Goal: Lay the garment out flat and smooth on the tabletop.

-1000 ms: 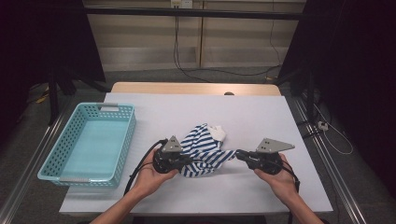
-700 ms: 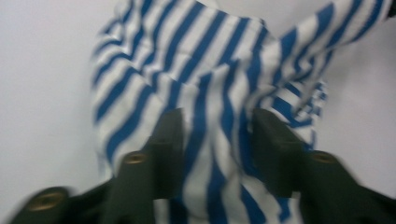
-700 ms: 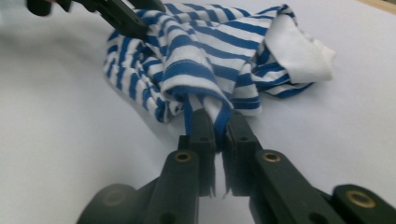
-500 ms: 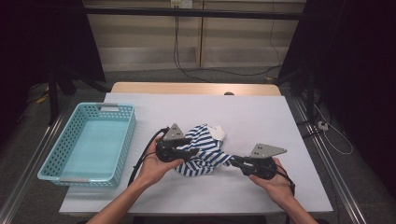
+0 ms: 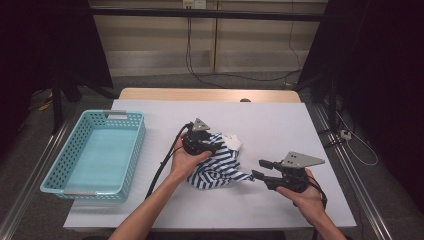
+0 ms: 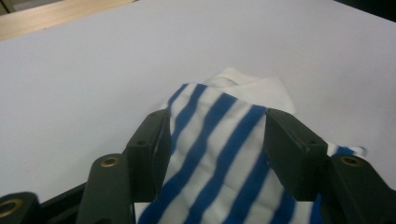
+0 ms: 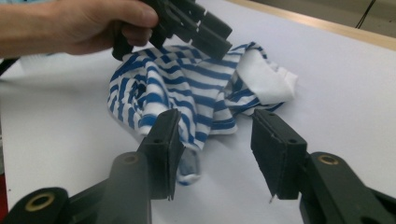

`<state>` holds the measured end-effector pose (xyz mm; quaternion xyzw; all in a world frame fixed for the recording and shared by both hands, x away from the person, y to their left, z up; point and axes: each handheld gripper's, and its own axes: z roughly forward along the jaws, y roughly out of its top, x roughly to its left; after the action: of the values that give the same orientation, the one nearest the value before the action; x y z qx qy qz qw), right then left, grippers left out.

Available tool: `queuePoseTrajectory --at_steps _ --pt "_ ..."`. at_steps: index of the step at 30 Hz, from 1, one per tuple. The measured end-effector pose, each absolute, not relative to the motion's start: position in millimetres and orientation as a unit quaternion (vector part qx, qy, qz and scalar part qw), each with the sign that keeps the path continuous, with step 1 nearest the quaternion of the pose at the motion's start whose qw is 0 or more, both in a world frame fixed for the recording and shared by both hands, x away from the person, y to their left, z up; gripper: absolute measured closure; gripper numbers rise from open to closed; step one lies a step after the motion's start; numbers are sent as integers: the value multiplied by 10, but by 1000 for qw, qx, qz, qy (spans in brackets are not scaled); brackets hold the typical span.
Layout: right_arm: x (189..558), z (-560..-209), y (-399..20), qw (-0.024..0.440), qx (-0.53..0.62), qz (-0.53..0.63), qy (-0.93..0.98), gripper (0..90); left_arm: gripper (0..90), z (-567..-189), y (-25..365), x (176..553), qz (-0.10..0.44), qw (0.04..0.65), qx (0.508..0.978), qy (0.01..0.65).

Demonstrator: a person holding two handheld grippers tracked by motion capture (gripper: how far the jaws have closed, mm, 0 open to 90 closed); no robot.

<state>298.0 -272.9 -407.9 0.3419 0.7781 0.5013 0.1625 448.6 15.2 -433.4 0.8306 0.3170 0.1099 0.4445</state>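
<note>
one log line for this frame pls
left gripper: jaws just opening, over striped cloth | right gripper: jaws just opening, cloth edge between them, unpinched | cloth: crumpled on table | basket: empty

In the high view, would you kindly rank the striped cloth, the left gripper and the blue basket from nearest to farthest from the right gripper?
Measured from the right gripper, at the table's right front:
1. Striped cloth: just to its left, its corner reaching the jaws, which have just been opening.
2. Left gripper: farther left and back, over the cloth.
3. Blue basket: at the table's far left edge.
</note>
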Motion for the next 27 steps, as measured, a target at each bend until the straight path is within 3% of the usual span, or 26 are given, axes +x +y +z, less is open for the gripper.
queuePoseTrajectory --at_steps 4,7,14,18,21,27 --pt "3058 -4108 -2771 174 360 494 772 541 315 -4340 65 4550 121 441 832 314" --pt "3161 -4169 -2749 178 366 484 775 604 296 -4301 1 4562 123 442 834 305" --pt "3395 -4278 -2623 179 368 462 787 626 271 -4420 -105 4628 126 418 837 329" --pt "3486 -4305 -2562 179 366 458 790 626 458 -4427 -83 4630 110 417 842 324" --pt "3547 -4320 -2513 188 368 451 791 577 553 -4375 -72 4610 112 413 847 316" --pt "3698 -4378 -2417 177 376 443 795 567 716 -4297 16 4576 101 410 854 304"
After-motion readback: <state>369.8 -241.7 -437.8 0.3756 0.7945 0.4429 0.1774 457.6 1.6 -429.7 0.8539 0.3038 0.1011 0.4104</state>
